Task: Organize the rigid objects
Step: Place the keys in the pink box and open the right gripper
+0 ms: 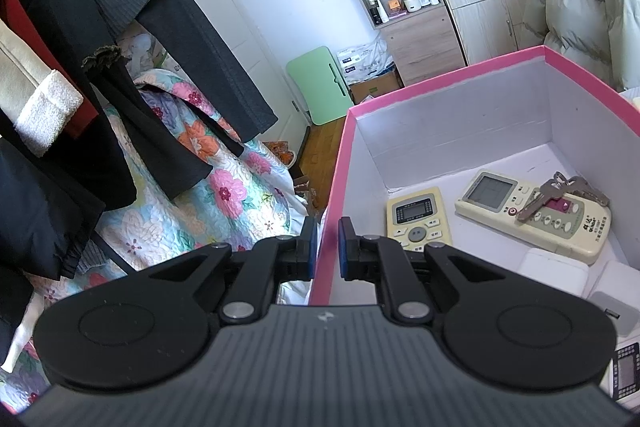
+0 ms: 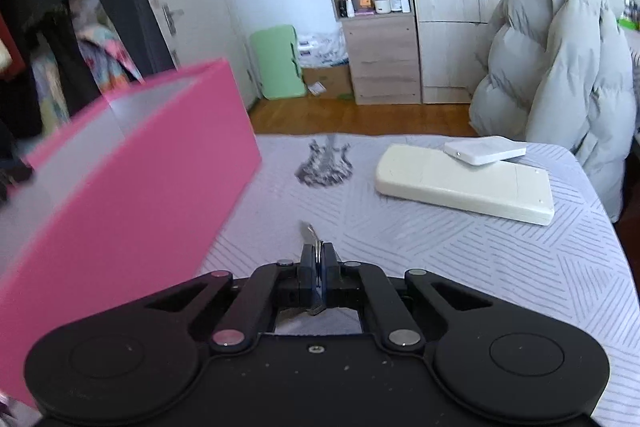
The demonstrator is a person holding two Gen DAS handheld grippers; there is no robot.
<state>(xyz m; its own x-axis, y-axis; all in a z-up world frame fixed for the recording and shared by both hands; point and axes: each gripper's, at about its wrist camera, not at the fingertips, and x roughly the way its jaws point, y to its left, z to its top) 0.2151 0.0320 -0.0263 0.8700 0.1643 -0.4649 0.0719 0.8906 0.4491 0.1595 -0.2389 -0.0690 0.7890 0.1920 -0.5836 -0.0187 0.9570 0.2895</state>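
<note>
The left tongs [image 1: 328, 247] are clamped on the pink box [image 1: 340, 163] wall at lower centre; the right tongs [image 2: 319, 263] pinch a thin metal key [image 2: 308, 229], low centre. The box could tip, spilling remotes [image 1: 534, 213]; the key, held edgewise, might slip.

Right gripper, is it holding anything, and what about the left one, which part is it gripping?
The right gripper pinches a metal key near its middle. The left gripper straddles the pink box's side wall at the rim.
</note>
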